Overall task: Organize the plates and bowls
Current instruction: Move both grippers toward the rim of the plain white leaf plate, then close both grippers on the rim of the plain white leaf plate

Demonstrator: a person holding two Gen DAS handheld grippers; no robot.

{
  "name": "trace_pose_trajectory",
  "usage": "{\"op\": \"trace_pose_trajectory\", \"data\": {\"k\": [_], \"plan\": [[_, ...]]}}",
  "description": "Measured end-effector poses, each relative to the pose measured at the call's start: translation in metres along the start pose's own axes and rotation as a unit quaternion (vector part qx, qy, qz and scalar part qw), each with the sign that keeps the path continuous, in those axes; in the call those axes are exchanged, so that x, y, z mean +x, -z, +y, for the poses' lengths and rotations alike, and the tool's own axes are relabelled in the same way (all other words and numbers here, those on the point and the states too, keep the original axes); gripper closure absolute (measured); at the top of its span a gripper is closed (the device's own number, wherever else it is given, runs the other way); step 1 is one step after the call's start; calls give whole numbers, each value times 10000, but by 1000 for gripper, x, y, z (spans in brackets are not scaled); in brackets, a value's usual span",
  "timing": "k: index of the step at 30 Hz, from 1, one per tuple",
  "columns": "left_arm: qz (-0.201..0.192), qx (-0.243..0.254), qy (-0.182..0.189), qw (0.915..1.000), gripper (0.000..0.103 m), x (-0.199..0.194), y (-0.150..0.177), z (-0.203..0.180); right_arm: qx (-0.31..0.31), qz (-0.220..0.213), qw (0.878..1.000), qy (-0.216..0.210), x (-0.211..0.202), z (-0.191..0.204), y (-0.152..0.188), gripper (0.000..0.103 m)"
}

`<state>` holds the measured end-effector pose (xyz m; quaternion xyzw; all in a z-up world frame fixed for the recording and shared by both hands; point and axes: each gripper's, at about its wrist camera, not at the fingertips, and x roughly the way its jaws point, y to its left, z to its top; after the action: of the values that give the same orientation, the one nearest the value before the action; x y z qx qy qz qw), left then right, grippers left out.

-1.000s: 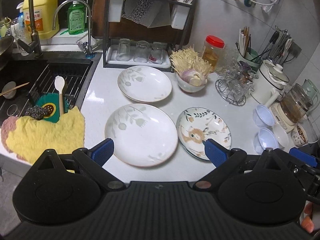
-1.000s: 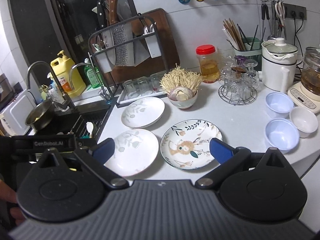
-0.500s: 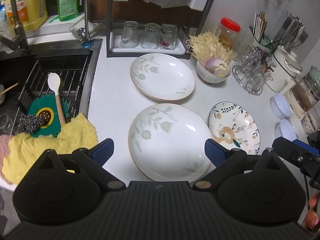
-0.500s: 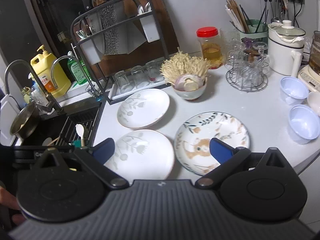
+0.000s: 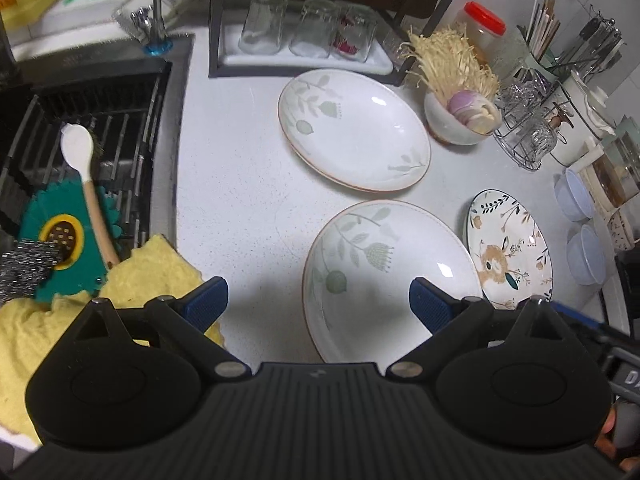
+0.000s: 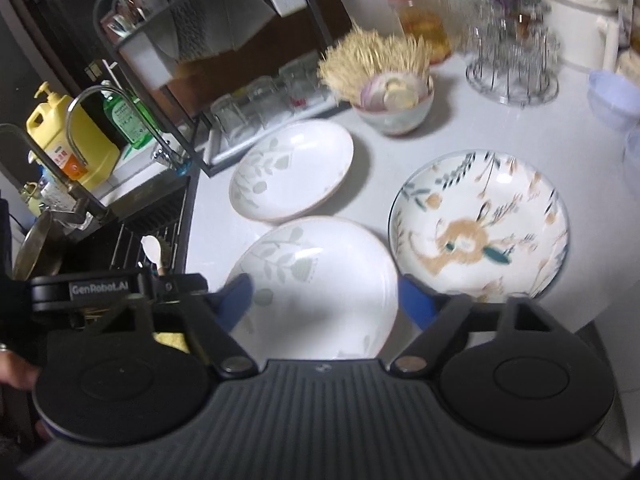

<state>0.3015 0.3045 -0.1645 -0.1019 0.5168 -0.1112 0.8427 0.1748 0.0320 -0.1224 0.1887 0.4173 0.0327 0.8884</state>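
Two white leaf-print plates lie on the counter: a near plate (image 5: 384,276) (image 6: 316,284) and a far plate (image 5: 352,128) (image 6: 292,168). A deer-print plate (image 5: 508,252) (image 6: 480,224) lies to their right. Light blue bowls (image 5: 586,254) stand further right. My left gripper (image 5: 318,300) is open above the near plate's left edge. My right gripper (image 6: 326,300) is open and empty, low over the near plate, with one finger on each side of it. The left gripper's body (image 6: 120,292) shows at the left of the right wrist view.
A sink (image 5: 80,120) with a spoon (image 5: 84,168) and a yellow cloth (image 5: 152,268) lies left. A rack with glasses (image 5: 304,28) stands behind. A bowl of mushrooms (image 5: 460,116), a jar (image 5: 484,36), a glass stand (image 5: 528,132) and a kettle (image 5: 584,120) crowd the back right.
Both grippers have moved forward and down toward the near leaf plate. The right gripper has swung left, from the deer plate to over the near leaf plate.
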Motion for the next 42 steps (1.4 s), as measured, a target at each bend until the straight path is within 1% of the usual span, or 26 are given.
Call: {"op": "trace_pose_trajectory", "data": {"k": [2,6,7,8,10,11,13,16,18,20,21,23,24,25,26,27,28,30,32,35,38,42], "plan": [[6,-83,46,10000,5,8,-2,7,112,110,9999,-21,11,-1,3,31],[55,-305,194,9993,5,25,-6,23,245,296,9993,-29,30,-2,9,46],[69,-319,204,9993,6,29,-7,25,266,301,9992,51,33,-2,11,48],[93,-297,219,9993,6,33,-8,27,269,285,9991,161,35,-2,12,49],[134,-238,305,9992,11,40,-9,27,315,226,9986,367,38,-5,14,49],[149,-220,367,9990,12,43,-9,28,355,183,9980,488,38,-8,14,49],[212,-155,471,9985,18,50,-9,26,492,128,9965,668,40,-15,14,49],[348,-25,535,9980,22,61,-11,21,655,143,9940,869,47,-24,15,49],[343,134,488,9981,22,65,-13,16,696,237,9929,934,54,-26,18,49],[382,223,496,9978,25,69,-16,13,822,321,9921,893,61,-28,21,50],[419,227,513,9975,28,72,-18,13,877,352,9919,846,63,-29,23,54],[486,264,539,9970,34,77,-20,15,991,413,9909,809,68,-31,25,58],[530,292,522,9968,44,80,-21,15,1037,412,9906,791,70,-32,25,65],[580,292,506,9966,51,83,-23,16,1072,402,9901,809,71,-33,25,68],[606,264,530,9964,53,85,-24,17,1090,383,9898,839,73,-34,25,74],[612,252,587,9961,59,86,-25,18,1121,374,9894,847,74,-36,26,78],[625,265,620,9958,64,88,-25,17,1200,384,9887,812,76,-38,27,79],[666,341,633,9952,70,91,-26,15,1385,360,9875,654,77,-43,28,84],[668,433,604,9950,73,92,-25,12,1374,338,9880,616,77,-44,28,85],[733,429,720,9938,78,94,-24,11,1362,379,9885,545,79,-45,26,85],[729,398,619,9946,78,91,-24,8,1163,490,9906,530,81,-41,23,85],[725,363,690,9943,78,87,-27,11,989,516,9923,547,79,-36,17,86]]}}
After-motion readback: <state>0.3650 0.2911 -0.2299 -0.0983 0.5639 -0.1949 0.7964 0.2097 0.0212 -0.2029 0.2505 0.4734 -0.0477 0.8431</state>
